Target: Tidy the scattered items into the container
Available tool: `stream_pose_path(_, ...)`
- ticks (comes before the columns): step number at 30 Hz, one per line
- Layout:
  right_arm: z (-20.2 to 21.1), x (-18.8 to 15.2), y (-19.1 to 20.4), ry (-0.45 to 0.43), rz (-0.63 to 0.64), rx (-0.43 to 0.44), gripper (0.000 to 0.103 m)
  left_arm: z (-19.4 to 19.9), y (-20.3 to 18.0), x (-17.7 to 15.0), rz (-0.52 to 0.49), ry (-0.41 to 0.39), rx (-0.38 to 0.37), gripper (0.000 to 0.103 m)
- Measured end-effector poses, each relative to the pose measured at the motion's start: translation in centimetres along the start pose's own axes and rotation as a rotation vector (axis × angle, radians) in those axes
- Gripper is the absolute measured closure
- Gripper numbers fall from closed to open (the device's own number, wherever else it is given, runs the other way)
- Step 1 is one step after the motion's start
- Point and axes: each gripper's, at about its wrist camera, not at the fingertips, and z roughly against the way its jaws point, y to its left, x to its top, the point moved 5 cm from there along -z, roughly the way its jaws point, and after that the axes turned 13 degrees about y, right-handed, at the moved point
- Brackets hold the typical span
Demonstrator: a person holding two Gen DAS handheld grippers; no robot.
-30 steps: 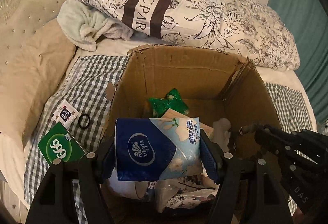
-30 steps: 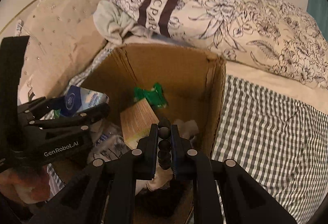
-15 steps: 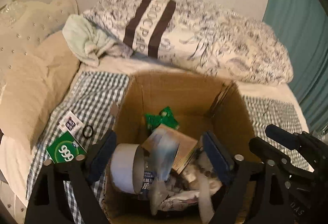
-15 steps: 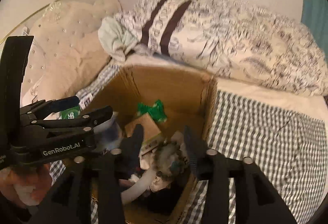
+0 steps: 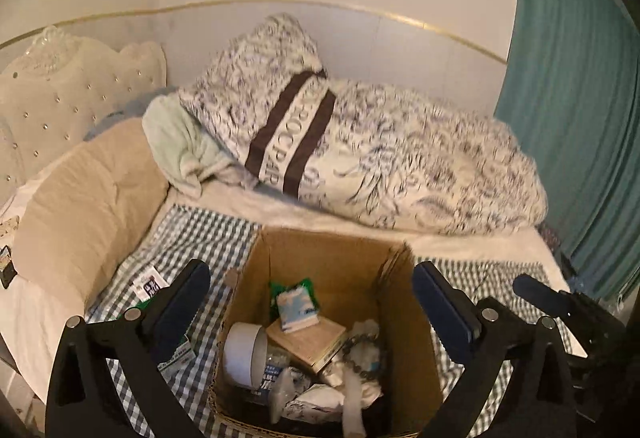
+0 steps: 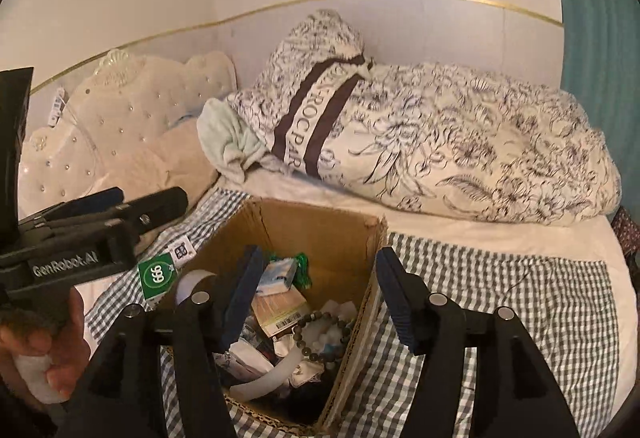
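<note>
An open cardboard box [image 5: 332, 250] [image 6: 320, 226] stands on the checked bedspread. It holds a tissue pack [image 5: 298, 312] [image 6: 278, 276], a white tape roll [image 5: 244, 354], a tan booklet [image 6: 280, 308], a green packet [image 5: 306, 284] and a dark bead bracelet [image 6: 320, 334]. My left gripper [image 5: 310, 302] is open and empty, raised above the box. My right gripper [image 6: 316, 294] is open and empty above the box too. A green "666" packet [image 6: 157, 275] and a small white tag [image 5: 149, 284] [image 6: 182, 250] lie on the spread left of the box.
A flowered duvet bundle [image 5: 360, 157] [image 6: 420, 153] and a mint towel [image 5: 180, 145] lie behind the box. A beige pillow [image 5: 88, 205] and tufted headboard [image 6: 132, 109] are at the left. A teal curtain [image 5: 580, 117] hangs at the right.
My left gripper opened and dropped the blue tissue pack into the box. My right gripper opened and dropped the bead bracelet in. Both grippers have lifted and pulled back.
</note>
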Motion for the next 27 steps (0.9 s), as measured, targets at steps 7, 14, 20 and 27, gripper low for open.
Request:
stream_pose_path(7,4.0,-0.4,-1.0,-0.080,-0.007,-0.059,0.006,2.3,-1.3,-0.4,-0.004,-0.037,-0.007,0.000)
stream_pose_path(14,7.6,-1.7,-3.6,-0.122,-0.058,-0.102,0.000,4.1,-4.3,-1.3,-0.036,-0.059,-0.025,0.000)
stream_pose_path(20,10.5,-3.1,-6.9,-0.135,-0.116,-0.133,0.000,5.7,-8.2,-2.1,-0.080,-0.091,-0.054,0.000)
stream_pose_path(27,13.8,-5.2,-11.3,-0.148,-0.185,-0.180,0.000,6.8,-13.1,-3.3,-0.156,-0.091,-0.081,0.000)
